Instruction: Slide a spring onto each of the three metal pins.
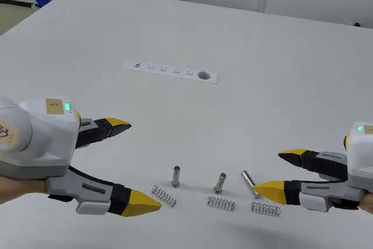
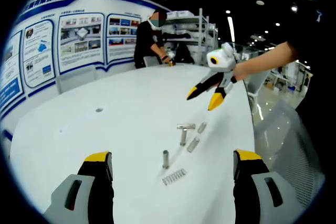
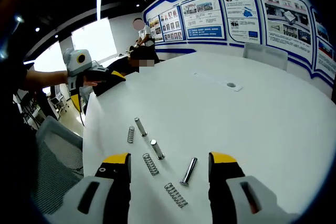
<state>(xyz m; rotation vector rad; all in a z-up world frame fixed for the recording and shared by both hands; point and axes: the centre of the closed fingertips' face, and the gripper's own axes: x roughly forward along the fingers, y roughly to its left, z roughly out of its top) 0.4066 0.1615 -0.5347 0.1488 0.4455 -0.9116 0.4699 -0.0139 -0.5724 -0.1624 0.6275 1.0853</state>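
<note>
Left gripper (image 1: 144, 164) spread, right gripper (image 1: 268, 172) spread

We could read nothing for certain. A tan sticker (image 1: 54, 105) on the left gripper (image 1: 140, 164) bore marks too small for us. The wall posters (image 2: 79, 38) carried blue headings, with Chinese characters above them, all too blurred to make out.

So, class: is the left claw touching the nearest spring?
Apart. In the left gripper view the spring lies inside the open left claw, bare table either side.
</note>
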